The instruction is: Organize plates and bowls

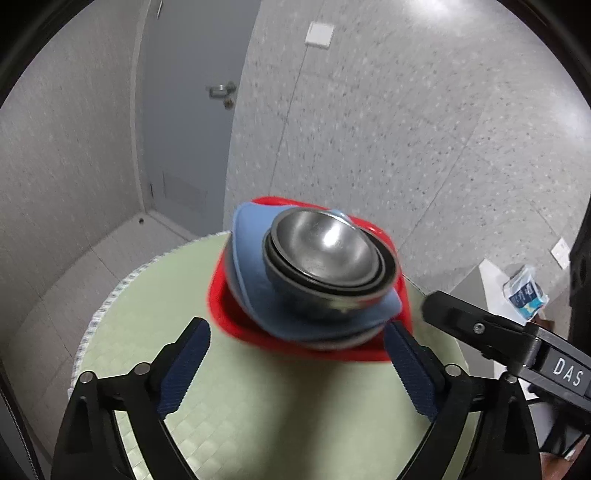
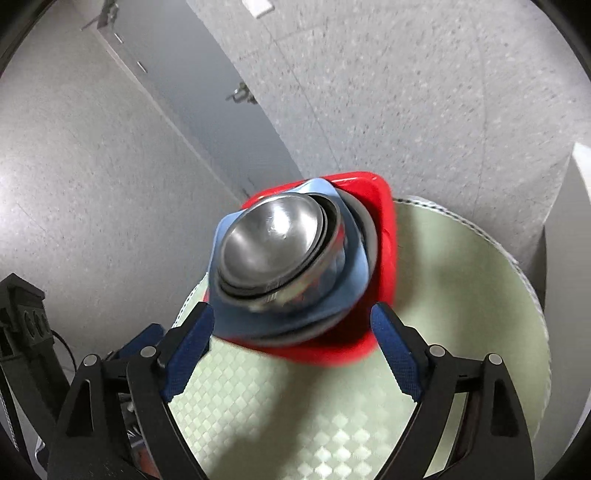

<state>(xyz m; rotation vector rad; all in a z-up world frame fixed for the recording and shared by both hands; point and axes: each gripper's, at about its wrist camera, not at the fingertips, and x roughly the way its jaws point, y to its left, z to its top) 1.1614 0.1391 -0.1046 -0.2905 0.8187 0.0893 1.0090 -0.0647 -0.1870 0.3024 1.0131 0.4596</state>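
A round surface covered in a pale green woven-pattern mat carries one stack of dishes, seen from two cameras looking down along a pair of hand-held grippers. At the bottom of the stack is a red plate with rounded corners. On it sit light blue plates with wavy rims, and between them and the red one there is a pale rim that may be another plate, though blur makes this hard to tell. On top rest nested metal bowls, shiny inside, one within another. The stack stands toward the far edge of the surface. The left hand-held gripper has its blue-padded jaws spread wide, with nothing between them; its tips sit just short of the near edge of the red plate and do not press on it. The right hand-held gripper is likewise spread wide and empty, its tips on either side of the near corner of the stack without gripping it. In the left view, one black finger of the right hand-held gripper juts in from the right side. Behind the surface is a speckled grey floor, a grey door with a metal handle, and a white switch plate on the wall.
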